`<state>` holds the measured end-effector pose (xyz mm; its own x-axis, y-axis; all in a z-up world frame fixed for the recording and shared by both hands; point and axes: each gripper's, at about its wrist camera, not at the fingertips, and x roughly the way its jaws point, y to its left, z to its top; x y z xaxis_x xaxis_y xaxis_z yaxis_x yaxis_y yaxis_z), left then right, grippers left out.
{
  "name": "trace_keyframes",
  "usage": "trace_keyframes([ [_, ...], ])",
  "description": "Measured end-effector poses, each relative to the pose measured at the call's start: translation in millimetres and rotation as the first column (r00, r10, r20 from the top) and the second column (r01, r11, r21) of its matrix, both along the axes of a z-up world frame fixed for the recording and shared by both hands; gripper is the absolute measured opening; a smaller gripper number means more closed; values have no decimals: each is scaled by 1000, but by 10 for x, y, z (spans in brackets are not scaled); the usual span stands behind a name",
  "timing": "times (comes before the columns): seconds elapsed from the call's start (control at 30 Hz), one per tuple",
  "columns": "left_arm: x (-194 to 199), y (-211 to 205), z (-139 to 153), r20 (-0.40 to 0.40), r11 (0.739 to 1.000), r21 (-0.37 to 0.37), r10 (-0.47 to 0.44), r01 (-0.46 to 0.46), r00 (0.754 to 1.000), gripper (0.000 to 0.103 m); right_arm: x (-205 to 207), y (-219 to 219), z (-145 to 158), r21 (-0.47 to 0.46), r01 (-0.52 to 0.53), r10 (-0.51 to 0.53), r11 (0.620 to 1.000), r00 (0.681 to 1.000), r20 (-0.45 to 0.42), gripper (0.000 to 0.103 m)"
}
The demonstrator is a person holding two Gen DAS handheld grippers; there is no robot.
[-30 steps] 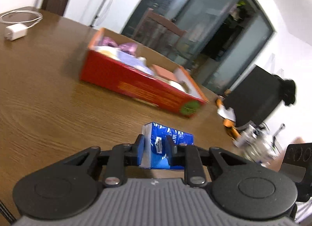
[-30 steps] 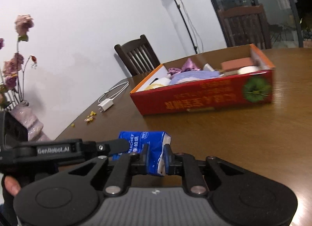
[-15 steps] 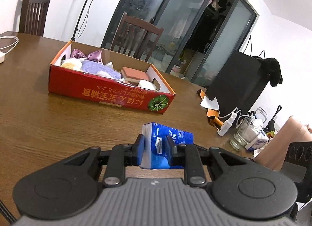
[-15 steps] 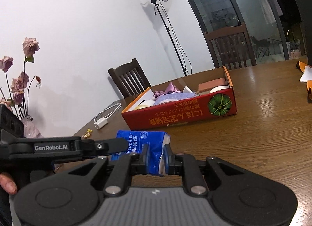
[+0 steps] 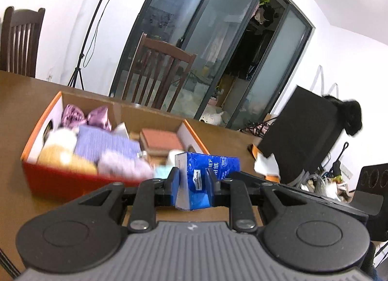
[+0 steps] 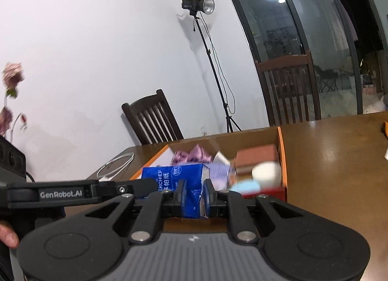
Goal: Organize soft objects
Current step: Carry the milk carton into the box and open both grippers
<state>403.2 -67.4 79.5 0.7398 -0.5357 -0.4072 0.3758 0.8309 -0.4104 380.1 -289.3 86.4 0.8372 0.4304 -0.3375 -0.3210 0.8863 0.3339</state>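
- Gripping one end of the blue tissue pack (image 5: 206,179), the left gripper (image 5: 192,179) has its jaws narrowed to the pack's width, a pad pressed on each side.
- Clamped on the opposite end of the same tissue pack (image 6: 177,179), the right gripper (image 6: 195,196) has its jaws set just as narrow, the wrapper creased between them.
- Between the two grippers the pack hangs off the wooden table (image 6: 334,159), carried by both.
- Just beyond the left jaws, ahead and to their left, sits the red cardboard box (image 5: 60,179); from the right jaws the same box (image 6: 282,159) lies straight ahead and slightly right.
- Inside the box lie a purple cloth (image 5: 106,145), a shiny pink bow (image 5: 84,118), a brown sponge (image 5: 160,139) and a pale round puff (image 6: 266,171), blurred.
- Left of the right jaws, the left gripper's black body (image 6: 60,194) crosses the view.
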Motion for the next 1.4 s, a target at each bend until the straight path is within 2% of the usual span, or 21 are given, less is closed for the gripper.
trace_keyframes([
  [0.13, 692, 53, 2, -56, 1000, 2, 4, -4, 998, 24, 716, -51, -24, 87, 6, 0, 996, 998, -68, 14],
  [0.23, 1126, 113, -66, -101, 999, 20, 27, -25, 995, 24, 1202, 20, -78, 80, 13, -5, 997, 995, -99, 14],
  [0.33, 1535, 157, -167, -149, 997, 55, 69, -62, 986, 24, 1732, 154, -171, 52, 15, -6, 999, 988, -157, 14],
  [0.43, 1919, 202, -332, -232, 992, 83, 108, -91, 967, 24, 2135, 284, -320, 35, 35, -26, 999, 971, -238, 14],
  [0.53, 2128, 206, -510, -266, 987, 138, 123, -88, 956, 26, 2427, 441, -487, -23, 31, -36, 999, 949, -314, 14],
  [0.63, 2216, 157, -546, -272, 982, 181, 100, -51, 957, 27, 2599, 582, -619, -103, 16, -57, 995, 912, -407, 15],
  [0.77, 2320, 51, -576, -288, 979, 200, 94, -36, 953, 28, 2640, 603, -618, -137, 44, -99, 990, 897, -431, 14],
  [0.83, 2325, 32, -563, -305, 978, 203, 103, -41, 947, 32, 2660, 555, -617, -113, 57, -102, 992, 890, -444, 14],
  [0.87, 2315, 16, -542, -308, 977, 212, 100, -34, 946, 36, 2632, 545, -593, -112, 58, -101, 992, 894, -437, 12],
  [0.9, 2300, 19, -527, -308, 975, 218, 109, -42, 945, 47, 2586, 549, -554, -129, 64, -113, 990, 901, -419, 9],
  [0.97, 2241, 48, -485, -295, 973, 226, 117, -49, 948, 50, 2513, 533, -484, -151, 66, -120, 986, 915, -384, 9],
  [1.07, 2057, 109, -318, -251, 977, 212, 90, -36, 964, 52, 2321, 476, -273, -162, 63, -114, 985, 937, -330, 26],
  [1.17, 1786, 181, -48, -185, 973, 229, 84, -40, 979, 52, 2111, 415, 0, -197, 74, -126, 978, 955, -269, 27],
  [1.27, 1479, 284, 229, -110, 966, 251, 87, -57, 990, 58, 1868, 352, 269, -204, 80, -126, 976, 966, -224, 30],
  [1.33, 1219, 365, 372, -61, 957, 277, 101, -80, 993, 63, 1669, 299, 436, -230, 82, -125, 970, 975, -181, 37],
  [1.4, 919, 485, 457, -16, 946, 311, 103, -93, 995, 65, 1412, 250, 571, -268, 75, -113, 961, 985, -130, 48],
])
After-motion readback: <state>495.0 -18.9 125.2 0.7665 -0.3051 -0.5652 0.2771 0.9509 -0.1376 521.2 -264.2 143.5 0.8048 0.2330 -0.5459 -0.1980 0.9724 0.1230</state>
